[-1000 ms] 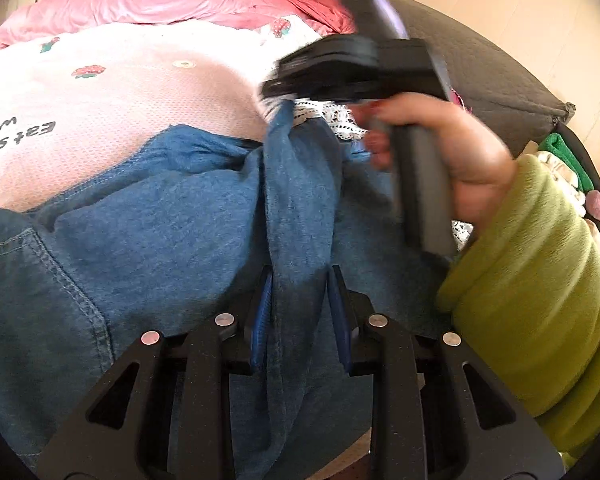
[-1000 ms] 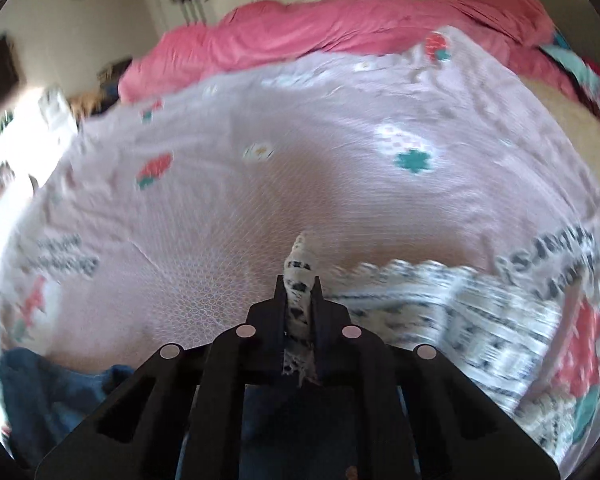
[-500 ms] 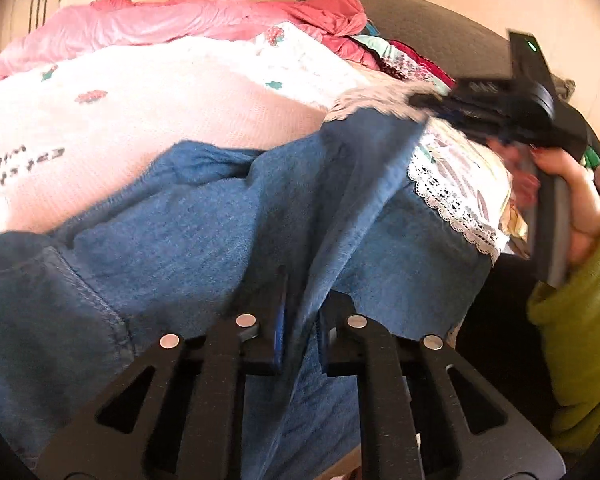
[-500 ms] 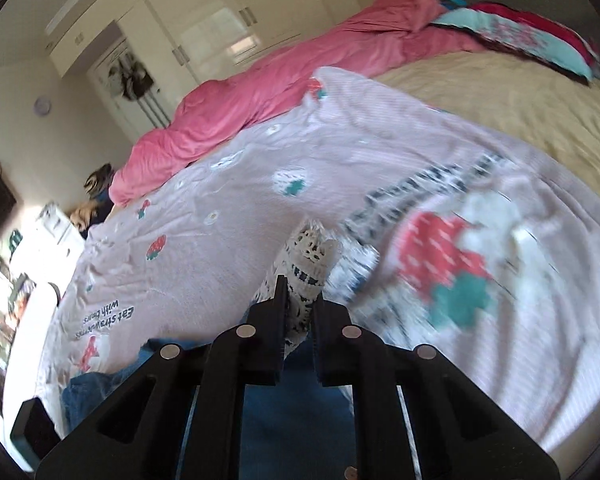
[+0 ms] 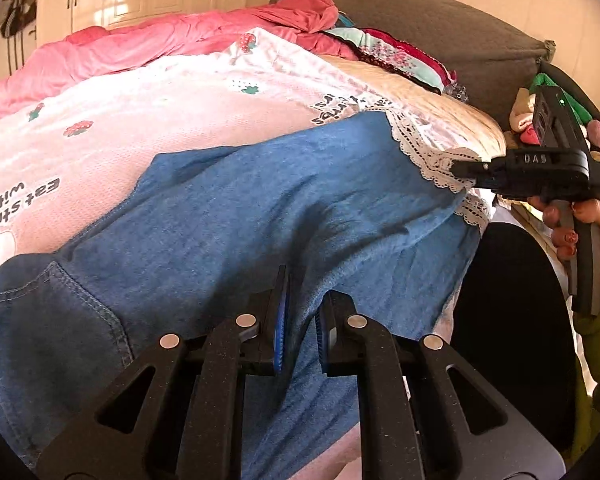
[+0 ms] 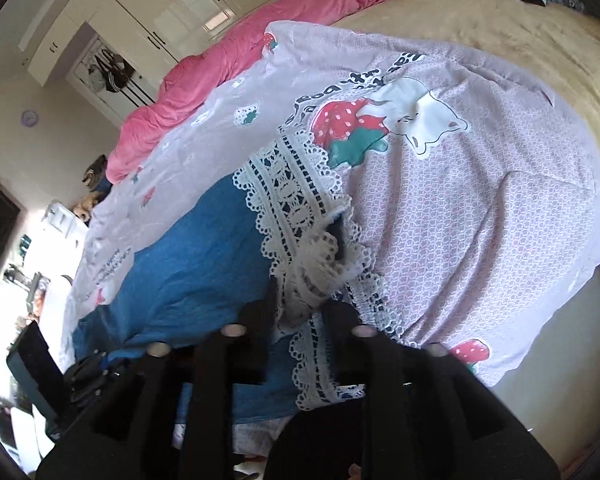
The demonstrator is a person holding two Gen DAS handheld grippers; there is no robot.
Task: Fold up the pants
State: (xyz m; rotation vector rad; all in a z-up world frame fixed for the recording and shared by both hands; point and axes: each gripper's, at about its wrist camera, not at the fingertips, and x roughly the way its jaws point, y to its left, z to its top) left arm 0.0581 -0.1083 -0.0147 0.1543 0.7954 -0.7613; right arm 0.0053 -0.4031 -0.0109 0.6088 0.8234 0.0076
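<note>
Nearest the left wrist camera, at six o'clock, the left gripper (image 5: 300, 328) is clamped on a raised ridge of the pants (image 5: 260, 208), judged to pin that side while the leg is drawn out flat; the denim is spread across the printed sheet (image 5: 140, 120), running toward two o'clock; at three o'clock the right gripper (image 5: 460, 169) is seen at the lace hem (image 5: 432, 164), its jaws opening with lace bunched between them, apparently to let the hem lie; whether the pads have left the lace cannot be made out; the waistband is cut off at lower left.
</note>
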